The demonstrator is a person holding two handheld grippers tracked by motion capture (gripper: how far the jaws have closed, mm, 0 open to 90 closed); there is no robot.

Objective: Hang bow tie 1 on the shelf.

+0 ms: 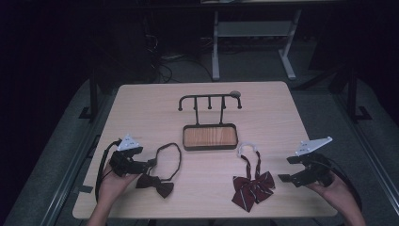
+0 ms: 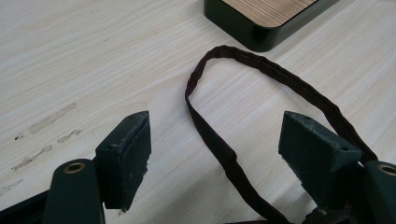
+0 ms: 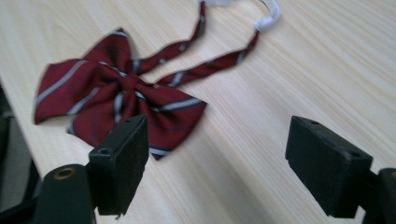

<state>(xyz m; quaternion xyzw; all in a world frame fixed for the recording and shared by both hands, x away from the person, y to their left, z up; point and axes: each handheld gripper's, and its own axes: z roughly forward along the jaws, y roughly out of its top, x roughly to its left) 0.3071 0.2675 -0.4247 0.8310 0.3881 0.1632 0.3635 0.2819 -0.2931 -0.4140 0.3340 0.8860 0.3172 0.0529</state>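
A dark brown bow tie (image 1: 155, 183) lies at the table's front left, its strap loop (image 2: 219, 149) curving up toward the stand. My left gripper (image 1: 147, 165) is open just beside it, and part of the strap lies on the table between the jaws, untouched. A red striped bow tie (image 1: 253, 186) with a white clasp (image 1: 248, 147) lies at the front right. My right gripper (image 1: 286, 170) hovers open to its right, nothing between its jaws. In the right gripper view the red striped bow tie (image 3: 116, 100) lies ahead and to the left.
A black hanger stand (image 1: 209, 100) with several pegs rises from a wood-inlaid tray base (image 1: 210, 136) at the table's centre. The tray base corner (image 2: 261, 21) lies beyond the strap loop. A white desk frame (image 1: 254, 33) stands on the floor behind the table.
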